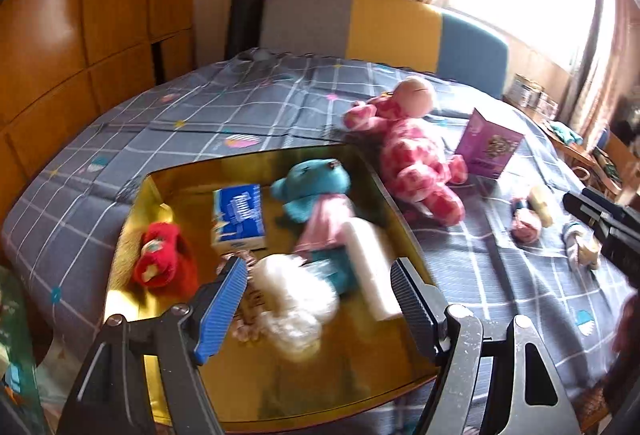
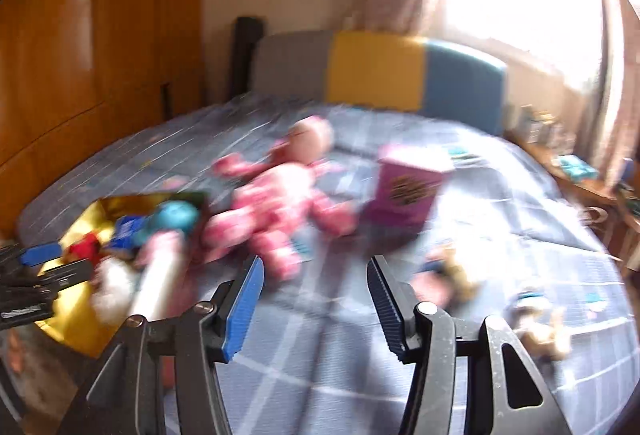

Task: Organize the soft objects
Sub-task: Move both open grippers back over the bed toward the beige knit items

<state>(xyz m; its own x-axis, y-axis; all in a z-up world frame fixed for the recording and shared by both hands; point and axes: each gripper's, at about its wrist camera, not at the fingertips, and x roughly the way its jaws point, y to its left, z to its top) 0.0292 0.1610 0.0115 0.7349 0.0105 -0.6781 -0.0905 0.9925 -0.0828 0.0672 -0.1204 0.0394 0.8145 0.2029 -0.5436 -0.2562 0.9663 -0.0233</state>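
Note:
A gold tray (image 1: 132, 235) lies on the bed and holds a red plush (image 1: 158, 261), a blue tissue pack (image 1: 239, 217), a teal bear in a pink dress (image 1: 316, 195), a white block (image 1: 370, 267) and a white fluffy toy (image 1: 294, 301). My left gripper (image 1: 316, 299) is open over the tray, with the fluffy toy between its fingers but not clamped. A pink spotted plush (image 1: 416, 159) lies right of the tray. My right gripper (image 2: 316, 299) is open and empty above the bedsheet, near the pink plush (image 2: 276, 211). The right wrist view is blurred.
A purple box (image 1: 490, 143) stands right of the pink plush. Several small toys (image 1: 528, 215) lie on the sheet farther right. A grey, yellow and blue headboard (image 1: 384, 23) stands behind, a wooden wardrobe (image 1: 60, 47) at left, a cluttered shelf (image 1: 592, 151) at right.

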